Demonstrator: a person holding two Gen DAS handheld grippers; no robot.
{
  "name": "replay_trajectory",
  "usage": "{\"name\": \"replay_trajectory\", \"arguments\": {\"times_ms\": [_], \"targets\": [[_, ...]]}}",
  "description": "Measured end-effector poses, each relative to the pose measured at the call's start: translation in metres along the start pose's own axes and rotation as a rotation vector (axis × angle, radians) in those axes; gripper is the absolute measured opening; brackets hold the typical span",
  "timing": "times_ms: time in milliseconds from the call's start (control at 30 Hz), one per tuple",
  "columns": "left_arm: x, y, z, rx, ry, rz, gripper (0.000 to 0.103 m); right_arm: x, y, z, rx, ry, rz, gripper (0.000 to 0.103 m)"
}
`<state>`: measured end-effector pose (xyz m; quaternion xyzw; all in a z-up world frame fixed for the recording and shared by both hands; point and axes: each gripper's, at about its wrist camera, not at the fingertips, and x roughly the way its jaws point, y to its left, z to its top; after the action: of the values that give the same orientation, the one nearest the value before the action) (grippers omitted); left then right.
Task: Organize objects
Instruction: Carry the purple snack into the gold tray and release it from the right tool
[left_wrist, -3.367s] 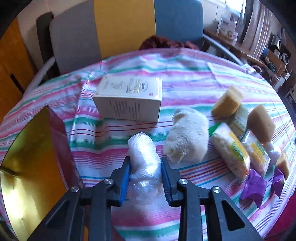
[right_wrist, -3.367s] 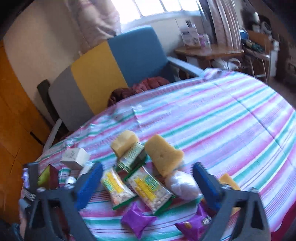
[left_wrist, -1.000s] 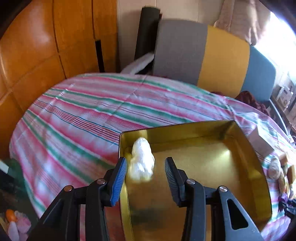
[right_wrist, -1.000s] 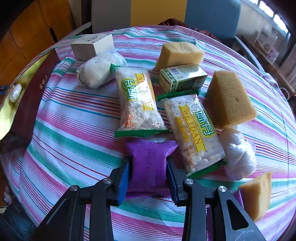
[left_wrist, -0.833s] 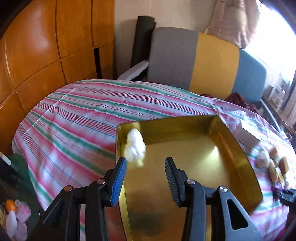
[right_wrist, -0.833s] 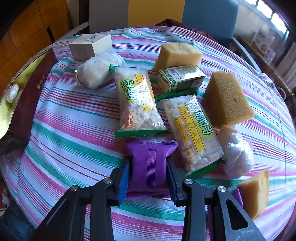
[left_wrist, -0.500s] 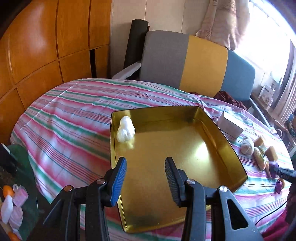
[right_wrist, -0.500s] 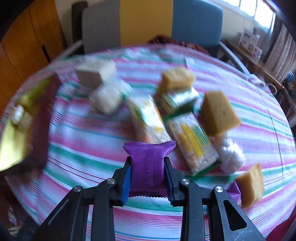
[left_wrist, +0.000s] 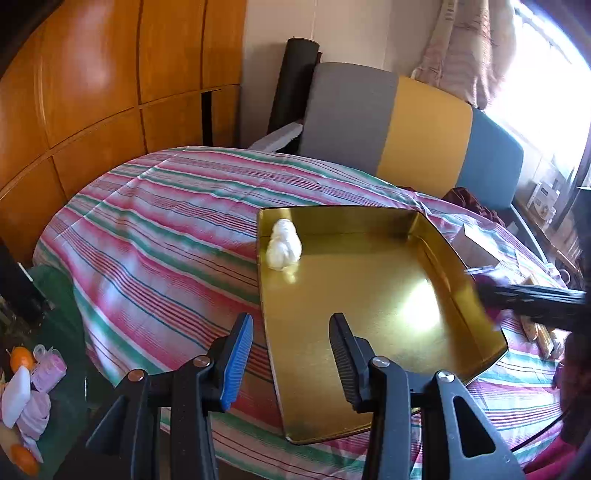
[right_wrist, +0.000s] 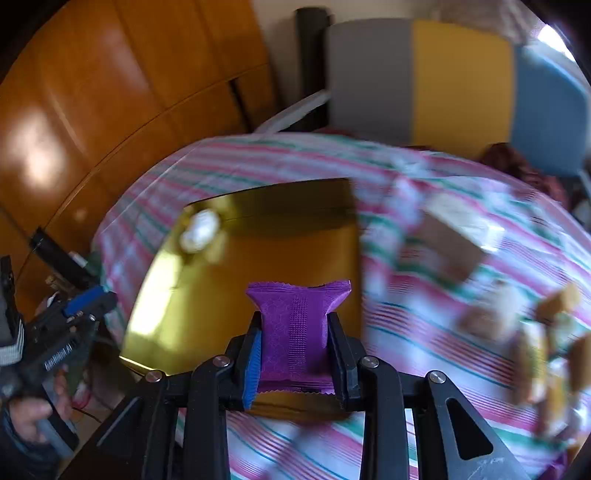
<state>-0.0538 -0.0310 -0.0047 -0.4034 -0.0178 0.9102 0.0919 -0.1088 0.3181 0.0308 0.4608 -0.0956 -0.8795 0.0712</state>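
Observation:
My right gripper (right_wrist: 294, 325) is shut on a purple snack packet (right_wrist: 295, 321) and holds it in the air over the near part of the gold tray (right_wrist: 229, 295). In the left wrist view its blurred black frame (left_wrist: 532, 301) reaches in over the tray's right rim. A white plastic-wrapped bundle (left_wrist: 283, 244) lies in the far left corner of the tray (left_wrist: 369, 295). My left gripper (left_wrist: 290, 321) hangs open near the tray's front left edge, with nothing between its fingers. It also shows in the right wrist view as the left gripper (right_wrist: 85, 299), held by a hand (right_wrist: 26, 413).
A white box (right_wrist: 454, 236) sits on the striped tablecloth (left_wrist: 166, 229) just right of the tray. Blurred sponges and snack packets (right_wrist: 535, 332) lie further right. A grey, yellow and blue chair (left_wrist: 406, 133) stands behind the table, with wooden panels (left_wrist: 92, 74) at left.
My left gripper drew back from the tray, leaving the white bundle in its corner. My right gripper lifted the purple packet off the table and carried it left over the tray.

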Motion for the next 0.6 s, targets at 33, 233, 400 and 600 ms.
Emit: {"name": "replay_trajectory", "arguments": {"times_ms": [33, 233, 400, 600], "targets": [[0.0, 0.003, 0.0, -0.009, 0.001, 0.0, 0.043, 0.008, 0.015, -0.009, -0.004, 0.017, 0.019, 0.032], [0.0, 0.04, -0.006, -0.111, 0.021, 0.024, 0.043, 0.078, 0.116, -0.037, 0.029, 0.147, 0.072, 0.032], [0.007, 0.069, -0.009, -0.201, 0.04, 0.058, 0.043, 0.152, 0.163, -0.028, 0.079, 0.201, 0.117, 0.034], [0.01, 0.069, -0.011, -0.196, 0.039, 0.063, 0.043, 0.182, 0.173, -0.018, 0.182, 0.221, 0.215, 0.044]]}}
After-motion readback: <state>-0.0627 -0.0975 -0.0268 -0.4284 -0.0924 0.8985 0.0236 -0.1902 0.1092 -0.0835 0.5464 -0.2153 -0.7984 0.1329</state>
